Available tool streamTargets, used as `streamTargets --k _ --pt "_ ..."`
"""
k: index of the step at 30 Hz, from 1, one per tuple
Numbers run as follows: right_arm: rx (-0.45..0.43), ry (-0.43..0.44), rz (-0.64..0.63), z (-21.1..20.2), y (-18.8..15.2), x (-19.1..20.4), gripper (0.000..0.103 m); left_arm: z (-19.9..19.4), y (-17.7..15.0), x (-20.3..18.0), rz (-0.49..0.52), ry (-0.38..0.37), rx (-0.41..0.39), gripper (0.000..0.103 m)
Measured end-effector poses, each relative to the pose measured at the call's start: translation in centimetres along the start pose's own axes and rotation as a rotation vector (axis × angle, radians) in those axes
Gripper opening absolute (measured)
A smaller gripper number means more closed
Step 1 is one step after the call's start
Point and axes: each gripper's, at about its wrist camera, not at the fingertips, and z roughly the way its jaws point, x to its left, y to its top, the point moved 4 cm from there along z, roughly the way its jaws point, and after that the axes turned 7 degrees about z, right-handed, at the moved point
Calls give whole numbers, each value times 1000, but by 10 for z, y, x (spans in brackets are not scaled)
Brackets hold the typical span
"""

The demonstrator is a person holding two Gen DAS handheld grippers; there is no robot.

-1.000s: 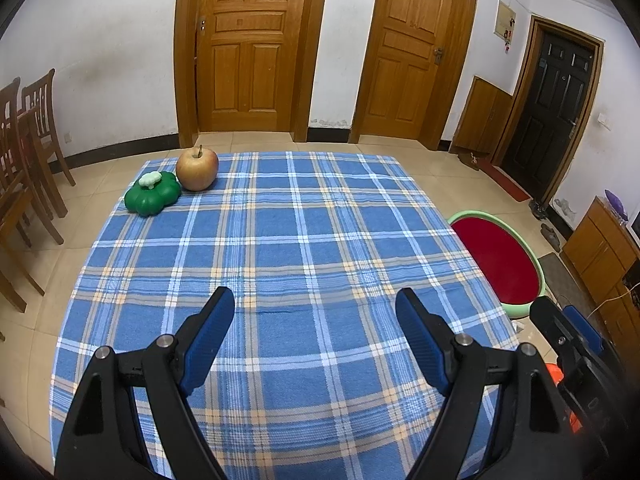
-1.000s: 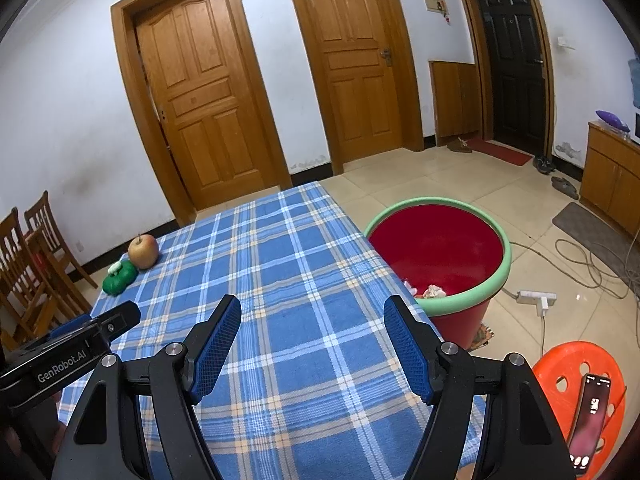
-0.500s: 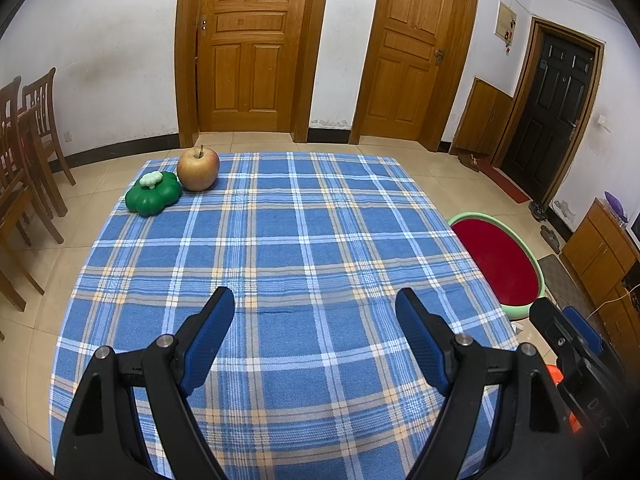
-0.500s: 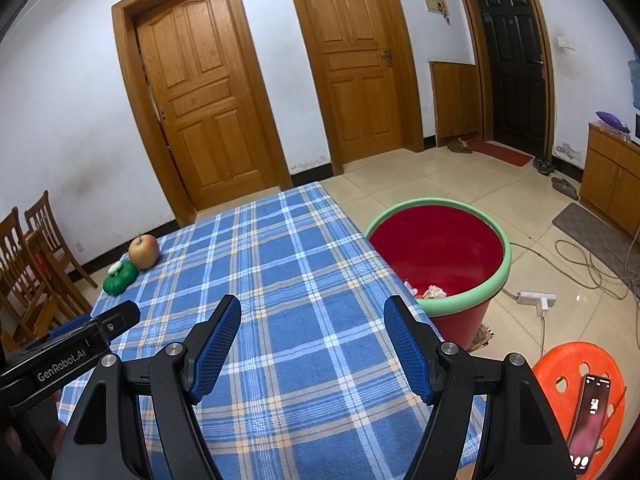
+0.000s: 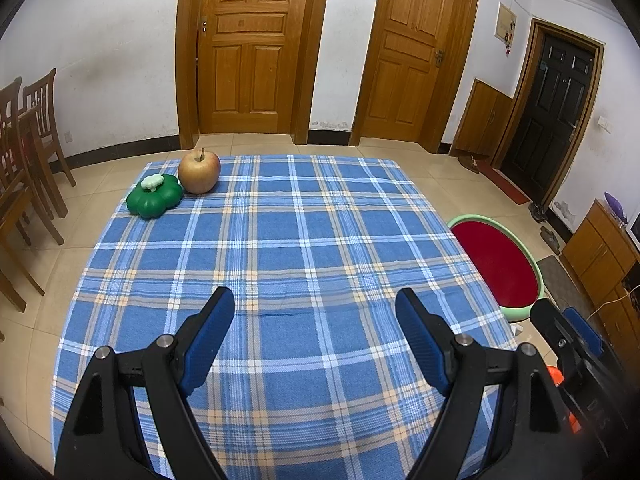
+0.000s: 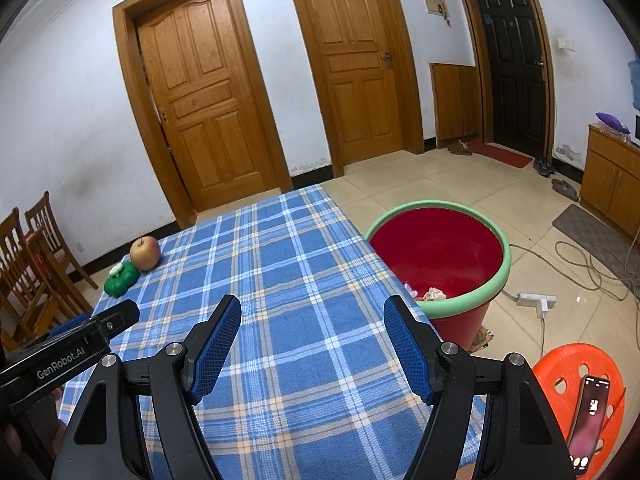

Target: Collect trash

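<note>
A red bin with a green rim (image 6: pixel 440 248) stands on the floor at the table's right side and holds crumpled trash (image 6: pixel 432 294) at its bottom; it also shows in the left wrist view (image 5: pixel 500 264). My left gripper (image 5: pixel 316 324) is open and empty above the near part of the blue plaid tablecloth (image 5: pixel 280 248). My right gripper (image 6: pixel 312 332) is open and empty above the cloth's near right part (image 6: pixel 280 264). An apple (image 5: pixel 199 171) and a green toy pumpkin (image 5: pixel 154 196) sit at the far left corner.
Wooden chairs (image 5: pixel 24 160) stand left of the table. An orange stool (image 6: pixel 580 384) with a phone (image 6: pixel 588 420) on it stands at the near right. Cables and a power strip (image 6: pixel 536 300) lie on the floor beyond the bin. A cabinet (image 6: pixel 612 176) is at far right.
</note>
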Motion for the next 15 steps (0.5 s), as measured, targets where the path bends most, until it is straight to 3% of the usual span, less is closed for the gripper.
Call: streamTargets --k 15 --pt "-4 -13 2 -1 4 -1 75 1 4 -7 21 -3 5 82"
